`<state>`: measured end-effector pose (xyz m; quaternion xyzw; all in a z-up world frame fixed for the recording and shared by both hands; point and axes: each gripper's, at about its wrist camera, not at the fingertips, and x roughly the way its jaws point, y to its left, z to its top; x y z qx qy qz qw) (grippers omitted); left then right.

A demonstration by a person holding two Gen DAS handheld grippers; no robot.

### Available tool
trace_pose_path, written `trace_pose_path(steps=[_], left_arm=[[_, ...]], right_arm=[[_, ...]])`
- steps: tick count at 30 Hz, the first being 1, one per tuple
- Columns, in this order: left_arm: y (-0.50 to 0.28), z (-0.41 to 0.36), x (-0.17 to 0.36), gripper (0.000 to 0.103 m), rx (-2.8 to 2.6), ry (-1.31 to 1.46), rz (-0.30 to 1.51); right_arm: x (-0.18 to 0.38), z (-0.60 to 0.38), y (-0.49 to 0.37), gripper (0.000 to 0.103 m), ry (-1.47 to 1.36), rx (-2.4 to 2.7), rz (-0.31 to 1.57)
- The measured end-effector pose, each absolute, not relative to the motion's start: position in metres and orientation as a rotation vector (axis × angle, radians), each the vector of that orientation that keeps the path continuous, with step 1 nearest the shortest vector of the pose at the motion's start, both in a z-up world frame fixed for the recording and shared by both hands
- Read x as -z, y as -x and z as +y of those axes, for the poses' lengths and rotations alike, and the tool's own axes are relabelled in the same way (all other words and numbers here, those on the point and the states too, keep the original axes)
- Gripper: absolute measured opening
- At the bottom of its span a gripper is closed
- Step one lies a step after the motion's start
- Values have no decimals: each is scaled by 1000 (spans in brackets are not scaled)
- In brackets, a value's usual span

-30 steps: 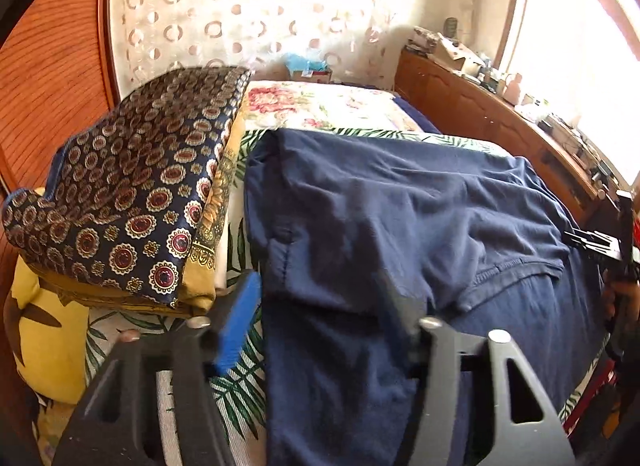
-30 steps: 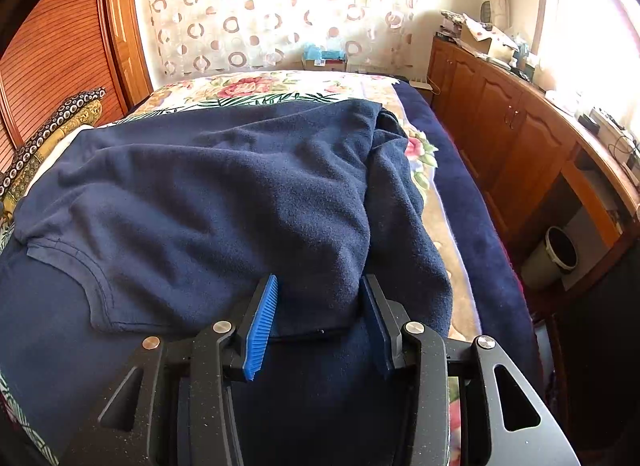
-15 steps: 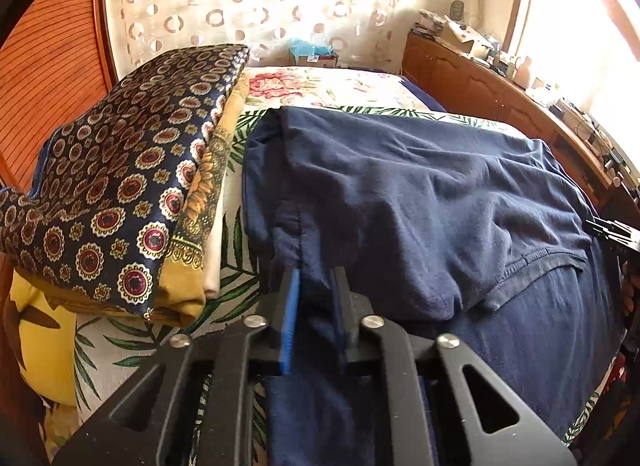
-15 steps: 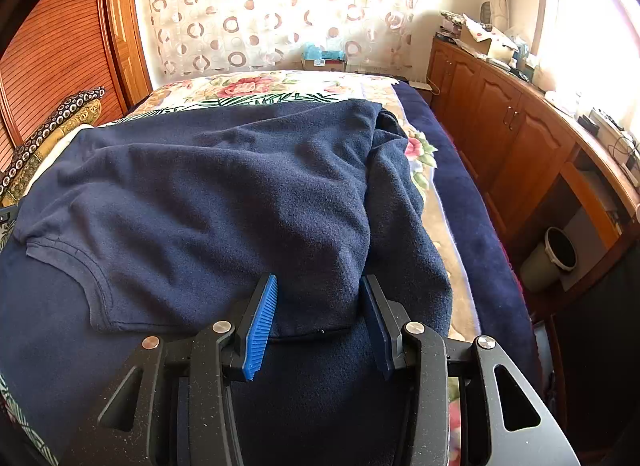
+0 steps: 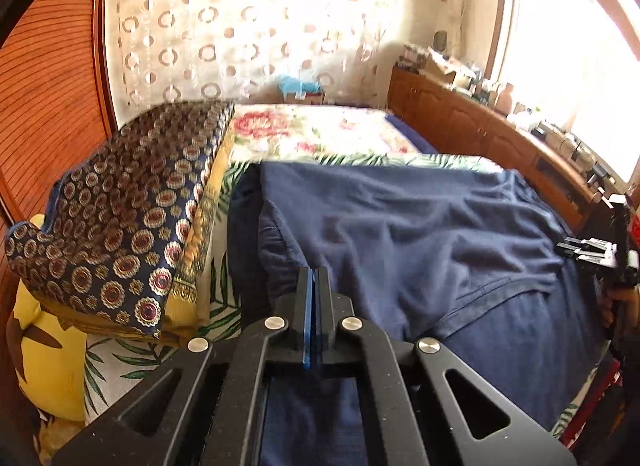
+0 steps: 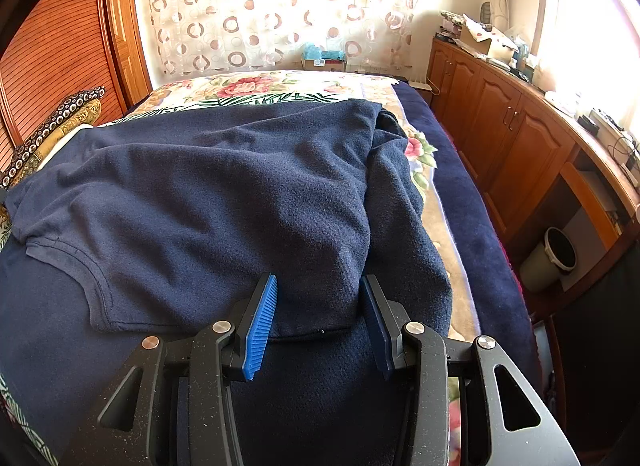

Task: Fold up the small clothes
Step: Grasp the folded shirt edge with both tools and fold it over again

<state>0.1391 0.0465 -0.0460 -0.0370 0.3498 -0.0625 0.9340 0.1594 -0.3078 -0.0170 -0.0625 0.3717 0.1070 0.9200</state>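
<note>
My left gripper (image 5: 315, 308) fingers clenched on navy garment (image 5: 400, 234) lower centre on the bed (image 5: 320, 133), right gripper (image 6: 320, 322) released astride its hem; I'd clamp before lifting evenly.

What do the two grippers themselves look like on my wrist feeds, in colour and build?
Both are matte black, angular frames with triangular cut-outs and round silver pivot bolts. The left gripper has a blue pad on its left finger. The right gripper carries ribbed bright blue pads on both fingers, and its frame looks dusty. No cables or markings are visible.
</note>
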Motion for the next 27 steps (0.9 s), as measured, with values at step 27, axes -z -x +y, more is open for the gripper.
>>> trace_pose_path(steps=[27], left_arm=[[-48, 69, -16, 1, 147, 123, 506]], right_arm=[[-54, -336, -57, 6, 61, -375, 532]])
